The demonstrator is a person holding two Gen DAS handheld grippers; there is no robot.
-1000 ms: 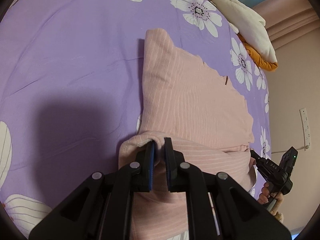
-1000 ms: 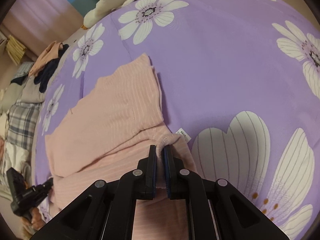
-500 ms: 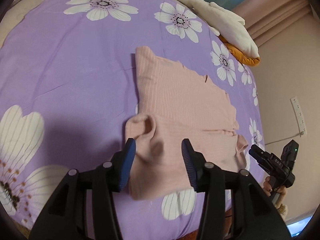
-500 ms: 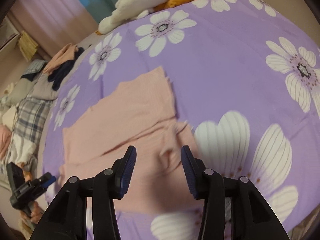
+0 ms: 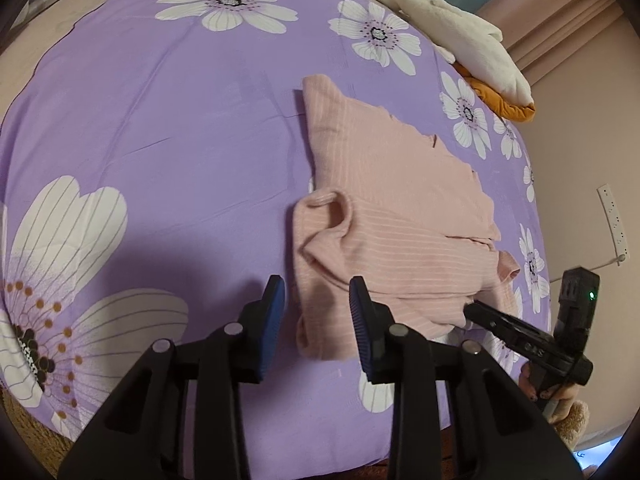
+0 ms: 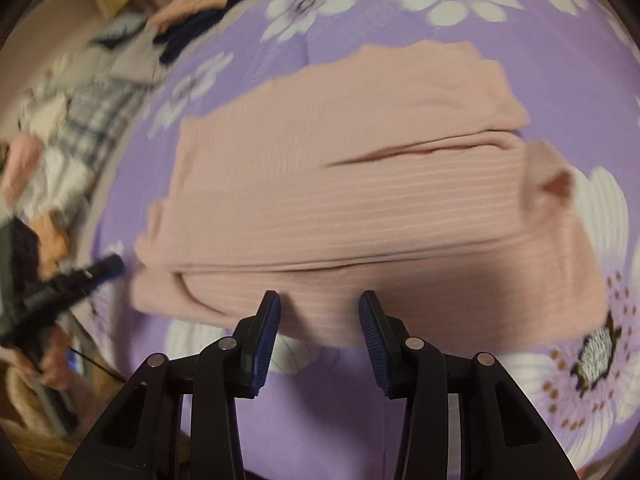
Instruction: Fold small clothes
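1. Two tools hang over the bed, both with nothing between their blue ribbed pads. The left tool (image 5: 316,312) has just been closing a little and now stands partly parted, its gap over the near left corner of the pink garment (image 5: 400,216). The right tool (image 6: 319,316) is also partly parted and empty, above the garment's near folded edge (image 6: 360,208).
2. The garment lies on the purple flowered bedspread (image 5: 160,128), near the bed's near edge, already doubled: a lower panel is turned up over the upper part, giving a rough rectangle with a stepped far edge.
3. It looks like a thin, ribbed knit with faint pale stripes: soft, light and limp, so it will probably sag and crease wherever it is not supported.
4. A rounded opening puckers up at the left corner in the left view, and a small flap sticks out on the right side. These raised bits look like the easiest places to pinch.
5. For another fold, I judge the two near corners or the doubled edge the best hold, taking all layers together so none slips out.
6. The bedspread is smooth cotton-like cloth, so the knit may slide a little when dragged.
7. A white plush toy (image 5: 460,28) lies well apart at the far side.
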